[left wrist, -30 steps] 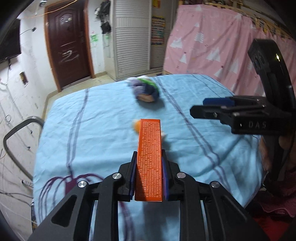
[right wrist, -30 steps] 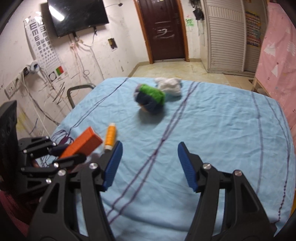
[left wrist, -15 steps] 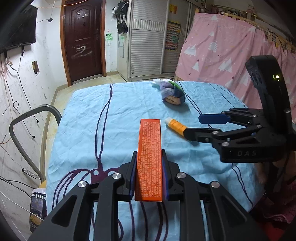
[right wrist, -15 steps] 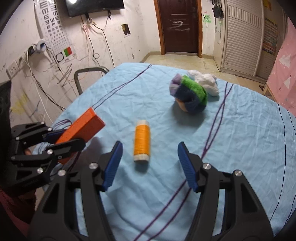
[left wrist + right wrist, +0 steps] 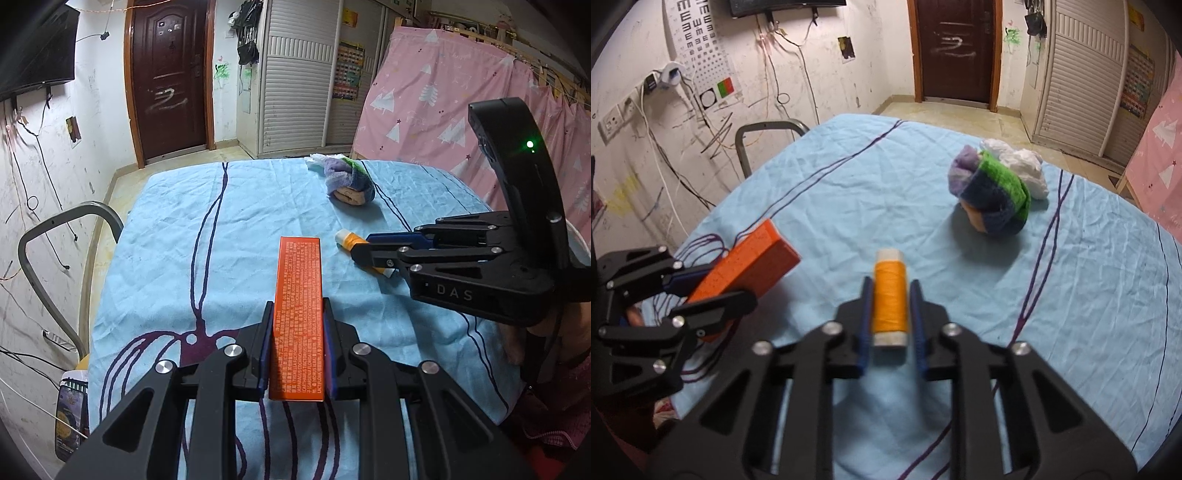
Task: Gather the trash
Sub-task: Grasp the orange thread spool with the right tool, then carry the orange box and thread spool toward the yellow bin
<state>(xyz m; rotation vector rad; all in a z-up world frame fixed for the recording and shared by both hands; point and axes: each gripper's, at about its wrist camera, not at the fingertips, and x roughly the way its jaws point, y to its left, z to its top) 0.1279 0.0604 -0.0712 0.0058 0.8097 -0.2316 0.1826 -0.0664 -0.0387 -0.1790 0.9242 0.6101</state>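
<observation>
Your right tongs (image 5: pixel 889 314) just closed on the orange spool (image 5: pixel 889 295); left view half-hides it. Left tongs (image 5: pixel 297 345) clamp the orange box (image 5: pixel 299 314); knitted bundle (image 5: pixel 993 199) beyond.

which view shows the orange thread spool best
The right wrist view: the thread spool sits centred, full length, between the right tongs, which have just been closing on it. In the left wrist view the spool is mostly hidden behind those tongs.

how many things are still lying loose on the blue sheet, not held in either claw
2: a rolled striped sock bundle mid-sheet, and a crumpled white wad touching its far side. Nothing else loose shows, though the claws hide some of the blue sheet.
</observation>
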